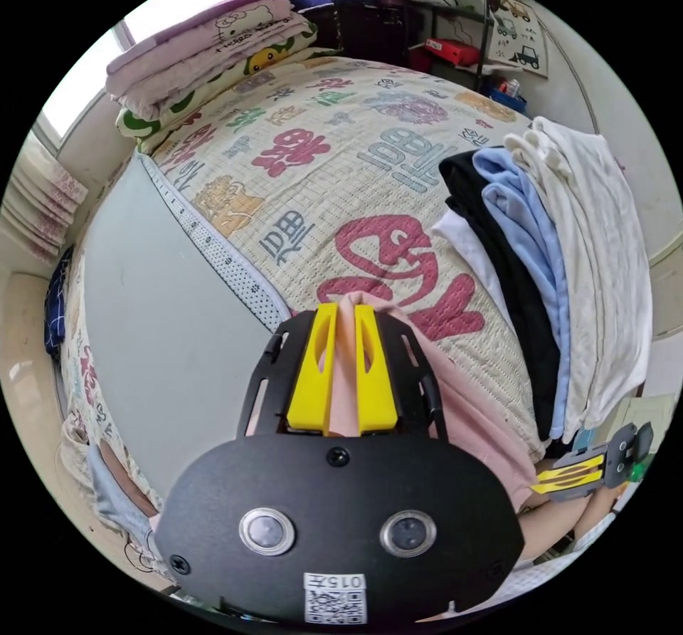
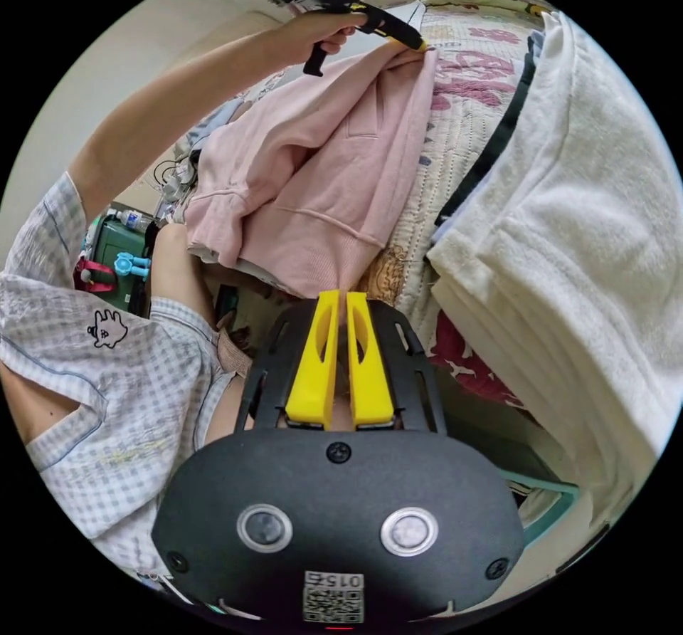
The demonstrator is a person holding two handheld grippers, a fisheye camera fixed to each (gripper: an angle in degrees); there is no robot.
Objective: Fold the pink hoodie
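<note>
The left claw (image 1: 345, 307) pinches pink fabric between its yellow jaws, holding a corner of the pink hoodie (image 2: 320, 179) up above the patterned bed quilt (image 1: 299, 165). In the right gripper view the hoodie hangs from that grip, its long axis running down from the left claw (image 2: 420, 44) toward the person's lap, its ribbed hem bunched at the low end just ahead of the right claw (image 2: 340, 300). The right claw's jaws stand nearly pressed together; whether any cloth sits between them I cannot tell. The right claw is therefore the nearer one to the dangling hem. A stack of folded clothes (image 1: 569, 258) lies on the bed just beside the hoodie.
</note>
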